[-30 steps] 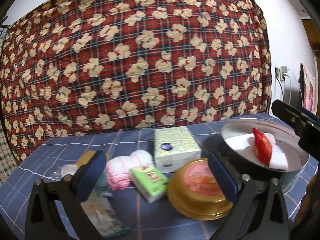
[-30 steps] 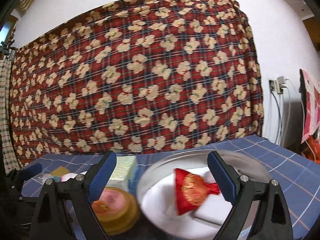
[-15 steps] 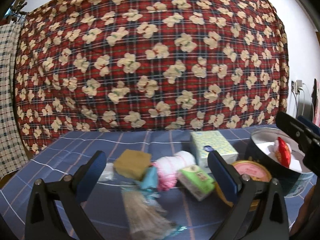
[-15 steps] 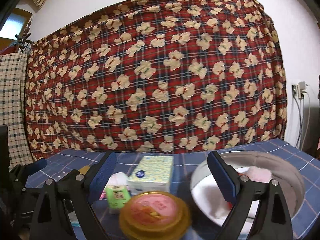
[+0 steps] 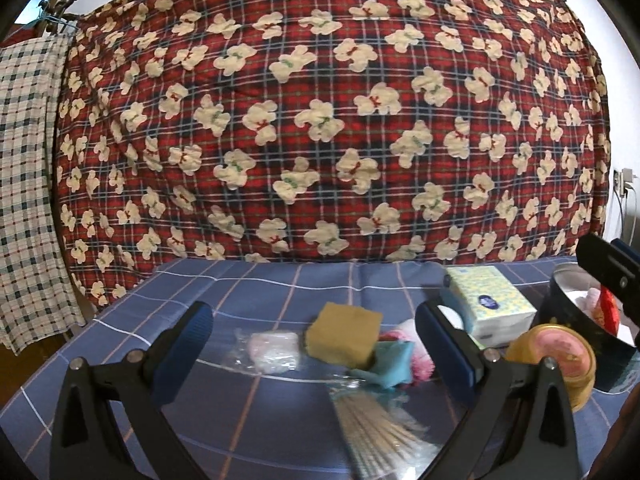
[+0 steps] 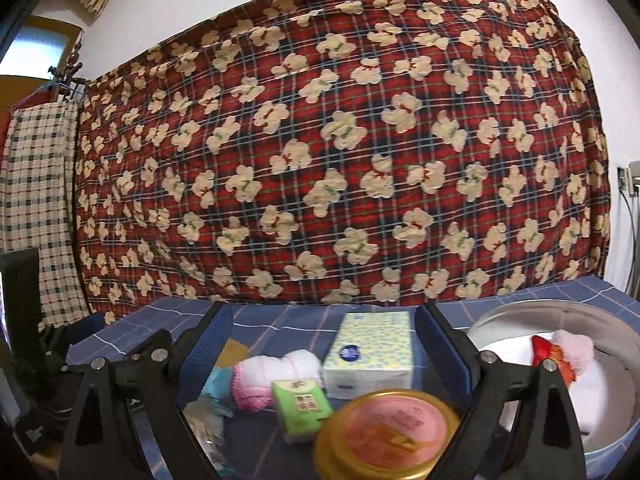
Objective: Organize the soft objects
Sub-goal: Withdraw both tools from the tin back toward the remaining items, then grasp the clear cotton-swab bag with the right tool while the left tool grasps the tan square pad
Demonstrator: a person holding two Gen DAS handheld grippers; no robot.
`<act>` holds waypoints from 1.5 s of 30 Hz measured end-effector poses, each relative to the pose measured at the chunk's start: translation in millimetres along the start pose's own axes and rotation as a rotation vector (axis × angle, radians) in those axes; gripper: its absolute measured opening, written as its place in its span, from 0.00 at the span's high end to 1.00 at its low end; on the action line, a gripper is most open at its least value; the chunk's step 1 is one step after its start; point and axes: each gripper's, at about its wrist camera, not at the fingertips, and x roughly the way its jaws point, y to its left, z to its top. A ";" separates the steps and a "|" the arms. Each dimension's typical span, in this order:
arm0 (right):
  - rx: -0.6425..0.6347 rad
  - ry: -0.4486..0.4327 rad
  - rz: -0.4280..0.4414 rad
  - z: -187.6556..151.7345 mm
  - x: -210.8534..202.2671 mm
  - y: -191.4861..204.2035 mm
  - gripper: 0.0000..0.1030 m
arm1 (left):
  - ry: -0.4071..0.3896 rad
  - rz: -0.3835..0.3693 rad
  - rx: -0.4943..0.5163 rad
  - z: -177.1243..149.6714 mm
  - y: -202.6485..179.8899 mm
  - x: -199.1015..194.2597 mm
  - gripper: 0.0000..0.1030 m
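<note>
Left gripper (image 5: pixel 314 356) hung w/ jaws wide apart and empty over the near-left of the blue checked bedspread (image 5: pixel 256 284); right gripper (image 6: pixel 324 356) likewise spread, nothing betw. its fingers. Going left to right in the left view: 1 clear bag w/ pale pink stuff (image 5: pixel 272 350), prob. light and slippery, best pinched at the bulge; 1 tan sponge block (image 5: pixel 344 336), touching it on the right, squashy and light, take across its flat sides; 1 teal cloth (image 5: pixel 394 362) just right of the sponge, limp, grab a fold; 1 pink-white rolled towel (image 6: pixel 276 376), soft, pinch mid-roll; 1 green tissue pack (image 6: pixel 302 408), light, slick wrap, grip the narrow sides; 1 yellow tissue box-pack (image 6: pixel 370 350) behind it, compressible; 1 gold tin lid (image 6: pixel 386 434) nearest, rigid, prob. not a soft item. Far right, 1 round tin (image 6: pixel 612 436) held a white cloth, 1 red pouch (image 6: pixel 554 356) and 1 pink fluffy piece (image 6: pixel 576 346). Near the left gripper lay a blurred fringed thing; can't tell what.
</note>
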 end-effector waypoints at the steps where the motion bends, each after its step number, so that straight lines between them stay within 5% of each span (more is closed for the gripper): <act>1: 0.000 0.002 0.007 0.2 1.8 3.1 0.09 | 0.004 0.003 -0.002 0.3 3.2 1.5 0.00; 14: -0.041 0.053 0.094 -10.4 12.1 26.3 0.09 | 0.035 0.038 -0.085 2.6 40.3 15.3 0.00; 25: -0.043 0.138 0.163 -18.7 19.5 27.8 0.09 | 0.051 0.181 -0.152 2.8 85.2 25.0 0.00; 33: -0.150 0.334 0.346 -38.7 38.8 73.0 0.09 | 0.086 0.252 -0.162 -0.2 114.0 31.3 0.00; 43: -0.174 0.649 0.322 -69.7 97.1 99.3 0.10 | 0.146 0.282 -0.221 -6.3 140.3 41.4 0.01; 45: -0.166 0.701 0.321 -76.6 107.7 100.2 0.24 | 0.152 0.277 -0.205 -6.4 137.0 43.0 0.00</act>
